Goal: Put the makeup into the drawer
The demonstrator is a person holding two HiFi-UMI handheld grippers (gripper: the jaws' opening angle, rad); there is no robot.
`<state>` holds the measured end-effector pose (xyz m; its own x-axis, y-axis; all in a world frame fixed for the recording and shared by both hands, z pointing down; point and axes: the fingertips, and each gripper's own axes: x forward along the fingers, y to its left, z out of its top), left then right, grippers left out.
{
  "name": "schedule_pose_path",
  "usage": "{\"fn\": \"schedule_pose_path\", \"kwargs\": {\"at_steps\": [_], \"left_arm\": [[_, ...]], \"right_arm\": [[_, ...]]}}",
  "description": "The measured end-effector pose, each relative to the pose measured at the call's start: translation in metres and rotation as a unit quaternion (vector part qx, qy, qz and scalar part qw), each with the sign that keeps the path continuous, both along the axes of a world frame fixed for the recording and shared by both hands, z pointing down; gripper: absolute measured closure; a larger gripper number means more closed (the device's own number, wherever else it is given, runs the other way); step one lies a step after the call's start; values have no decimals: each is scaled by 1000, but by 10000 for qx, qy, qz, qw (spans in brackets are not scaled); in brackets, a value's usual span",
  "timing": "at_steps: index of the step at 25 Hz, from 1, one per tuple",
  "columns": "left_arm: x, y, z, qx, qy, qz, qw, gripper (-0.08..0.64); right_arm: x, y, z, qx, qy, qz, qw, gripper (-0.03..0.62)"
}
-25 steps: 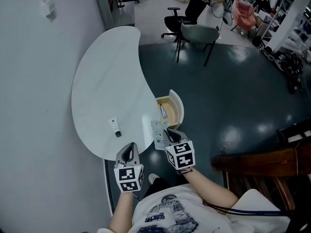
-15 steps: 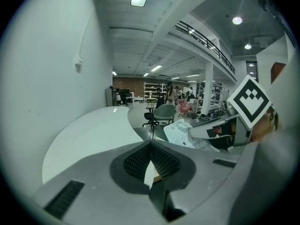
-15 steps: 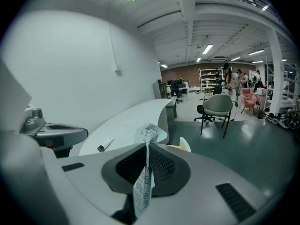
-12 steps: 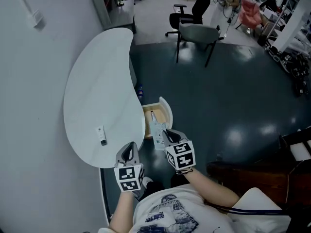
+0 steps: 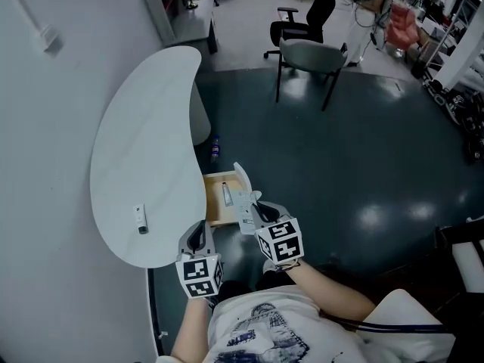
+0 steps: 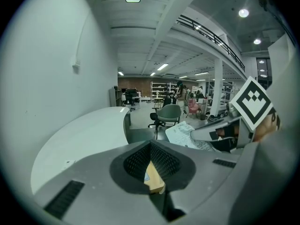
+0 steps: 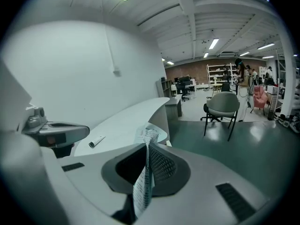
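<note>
Spreading across most of the head view, a dark glossy floor (image 5: 340, 150) meets a pale wall (image 5: 38, 127) on the left. Against that wall stands a white, kidney-shaped worktop (image 5: 144, 127), its long curved edge facing the room. Beyond its far end, on the floor, is a grey chair (image 5: 308, 55) with thin dark legs, and more office furniture sits further back, too small to tell apart.

Under the near end of the worktop a drawer (image 5: 214, 206) is pulled out over the floor, showing a pale wooden inside and a white rounded front. A tube (image 5: 227, 195) lies in it, roughly along its length.

At the bottom of the head view the person holds both grippers side by side, each with its marker cube nearest the body. The right gripper (image 5: 255, 205) points toward the drawer from just beside its near corner. Its fingers are pressed onto a flat printed packet (image 5: 243, 209), which stands on edge between the pads and sticks out past the tips, over the drawer's near corner. The left gripper (image 5: 199, 229) hangs over the near rim of the worktop, left of the drawer. Its fingers are together at the tips with nothing between them; its own view shows only the drawer's wood through the gap lower down.

A second tube (image 5: 141, 218), white with a dark cap, lies on the worktop near its near end, well apart from both grippers.
</note>
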<state>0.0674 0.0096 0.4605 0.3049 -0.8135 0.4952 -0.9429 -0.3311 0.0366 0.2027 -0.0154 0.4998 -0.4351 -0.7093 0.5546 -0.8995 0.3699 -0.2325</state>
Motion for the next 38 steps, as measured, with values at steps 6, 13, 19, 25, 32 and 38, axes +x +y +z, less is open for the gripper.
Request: {"fn": "schedule_pose_path", "kwargs": {"at_steps": [6, 13, 19, 25, 32, 38], "left_arm": [[14, 4, -5, -43, -107, -161, 9998, 512], [3, -16, 2, -193, -180, -180, 9995, 512], [-8, -59, 17, -316, -153, 28, 9994, 512], [-26, -94, 50, -602, -36, 262, 9978, 512], [-45, -135, 81, -851, -17, 601, 9946, 512], [-55, -163, 114, -1023, -134, 864, 9909, 512]], "right_arm": [[17, -1, 7, -188, -106, -88, 9997, 554], [3, -18, 17, -351, -158, -136, 9992, 554], [-10, -45, 37, -571, -47, 15, 9984, 554], [-28, -63, 76, -943, 146, 182, 9953, 554], [-52, -83, 125, -1383, 270, 380, 9893, 554], [-77, -99, 162, -1551, 375, 397, 9864, 554]]}}
